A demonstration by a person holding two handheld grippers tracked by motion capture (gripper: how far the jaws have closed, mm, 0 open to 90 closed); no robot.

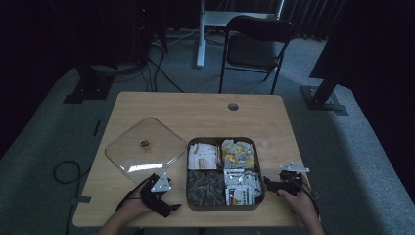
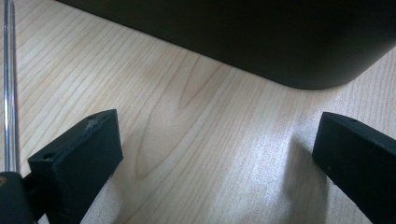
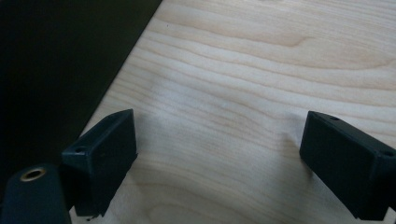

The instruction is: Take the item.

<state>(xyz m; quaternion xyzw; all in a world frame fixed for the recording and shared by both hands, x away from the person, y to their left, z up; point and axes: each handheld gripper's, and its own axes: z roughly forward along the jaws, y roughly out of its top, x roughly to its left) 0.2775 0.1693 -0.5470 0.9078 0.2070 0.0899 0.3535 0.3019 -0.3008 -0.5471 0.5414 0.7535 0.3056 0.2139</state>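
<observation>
Tongs on both sides stand spread and hold nothing: the left tongs (image 1: 169, 208) rest on the desk (image 1: 195, 110) at the 9 o'clock side of the compartment box (image 1: 260, 169), near its front corner, and the right tongs (image 1: 268, 184) sit at its 3 o'clock side, close to the wall. In the left gripper view we see bare wood between the jaws of the left tongs (image 2: 217, 154) and the dark rounded corner of the box (image 2: 299, 56) just ahead. In the right gripper view the jaws of the right tongs (image 3: 219, 161) also frame bare wood, with the box wall (image 3: 60, 70) at their 10 o'clock.

We judge the step in hand to be closing the box with the clear lid (image 1: 127, 147). To do it well, we steady the box with the right tongs against its wall, slide the left tongs to the near edge of the lid at 11 o'clock of them, pinch the rim flat, lift level, and lower it square over the box so all four corners seat together.

The box is dark, square with rounded corners, split into four compartments filled with small packets: white ones, yellow ones, dark ones. It lies at the front centre of the desk. The lid is transparent, rounded-square, with a small brass-coloured knob (image 1: 145, 144) at its middle, lying just beside the box at its 9 to 10 o'clock.
</observation>
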